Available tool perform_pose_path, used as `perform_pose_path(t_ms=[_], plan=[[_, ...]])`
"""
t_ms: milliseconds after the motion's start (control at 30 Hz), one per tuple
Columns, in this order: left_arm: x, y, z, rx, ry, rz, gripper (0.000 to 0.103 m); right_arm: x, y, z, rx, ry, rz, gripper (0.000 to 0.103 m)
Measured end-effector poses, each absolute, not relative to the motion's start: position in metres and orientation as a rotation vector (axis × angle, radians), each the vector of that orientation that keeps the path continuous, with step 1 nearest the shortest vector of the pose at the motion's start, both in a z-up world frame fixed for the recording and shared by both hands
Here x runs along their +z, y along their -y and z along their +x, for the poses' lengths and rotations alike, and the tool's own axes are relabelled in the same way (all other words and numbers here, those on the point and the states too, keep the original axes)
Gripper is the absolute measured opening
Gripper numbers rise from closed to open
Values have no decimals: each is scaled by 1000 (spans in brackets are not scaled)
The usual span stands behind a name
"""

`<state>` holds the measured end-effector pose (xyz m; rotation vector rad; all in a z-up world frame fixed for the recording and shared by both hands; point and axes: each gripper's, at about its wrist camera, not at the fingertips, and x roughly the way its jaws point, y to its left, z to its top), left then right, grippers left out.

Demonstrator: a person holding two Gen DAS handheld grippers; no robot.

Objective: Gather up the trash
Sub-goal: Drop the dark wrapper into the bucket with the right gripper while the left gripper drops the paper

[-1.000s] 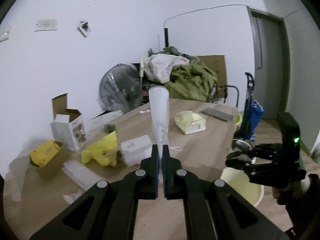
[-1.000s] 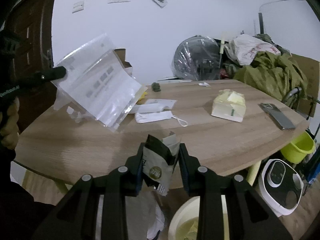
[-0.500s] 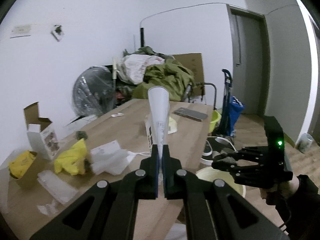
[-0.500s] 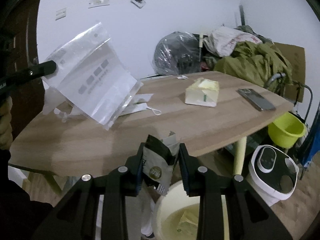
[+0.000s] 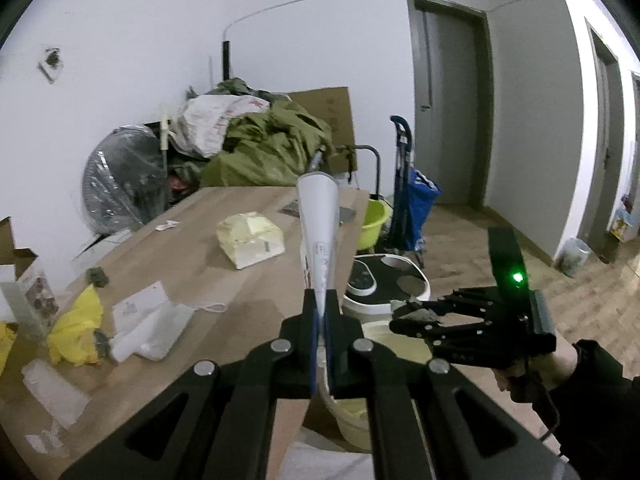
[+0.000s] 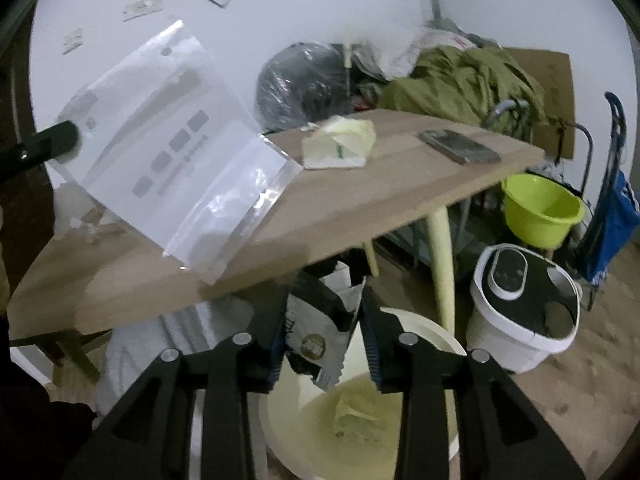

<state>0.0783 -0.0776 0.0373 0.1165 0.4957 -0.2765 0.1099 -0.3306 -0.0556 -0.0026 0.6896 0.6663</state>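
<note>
Low in the right view: right gripper (image 6: 324,344), jaws just widened, wrapper (image 6: 316,340) between, over bin (image 6: 420,344). Upper left: left gripper (image 6: 60,140) clamps bag (image 6: 172,152), edge-on in left view.

White walls (image 5: 120,60), a grey door (image 5: 448,100) far right, wood-pattern floor (image 5: 580,300), and a wooden tabletop (image 5: 248,280) under dim light.

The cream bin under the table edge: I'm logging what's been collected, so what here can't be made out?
- Cream bin, right wrist view: contents blurred, front cut off by the tongs' frame.
- Dark packet, right wrist view: print smeared; the right tongs have just been opening, and blur hides whether the pads press it.
- Clear bag, right wrist view: lettering too blurred to read.
</note>
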Motion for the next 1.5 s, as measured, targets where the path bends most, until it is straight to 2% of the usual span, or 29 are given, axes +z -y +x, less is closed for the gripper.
perform_pose_path(t_ms=[100,167,267,567,1033,1133,1233,1300,1367,1500], plan=[[30,85,86,-304,-516,117,3,-63,335,115,640,-713,-2,40],[26,88,90,-320,-527,114,3,-67,339,116,618,-720,-4,50],[19,95,96,-354,-541,112,3,-73,345,120,590,-733,6,54],[-7,119,122,-463,-619,108,3,-85,364,129,515,-768,31,54],[-78,149,171,-501,-874,120,3,-84,391,138,410,-780,35,54],[-86,147,179,-499,-919,118,6,-74,393,139,395,-762,25,54],[-90,145,182,-496,-949,117,13,-64,393,142,383,-743,15,54],[-87,143,183,-503,-943,113,33,-61,391,145,380,-741,10,54],[-86,141,184,-506,-943,106,44,-58,388,150,375,-743,2,54],[-79,134,185,-496,-942,95,45,-47,382,160,383,-729,1,54]])
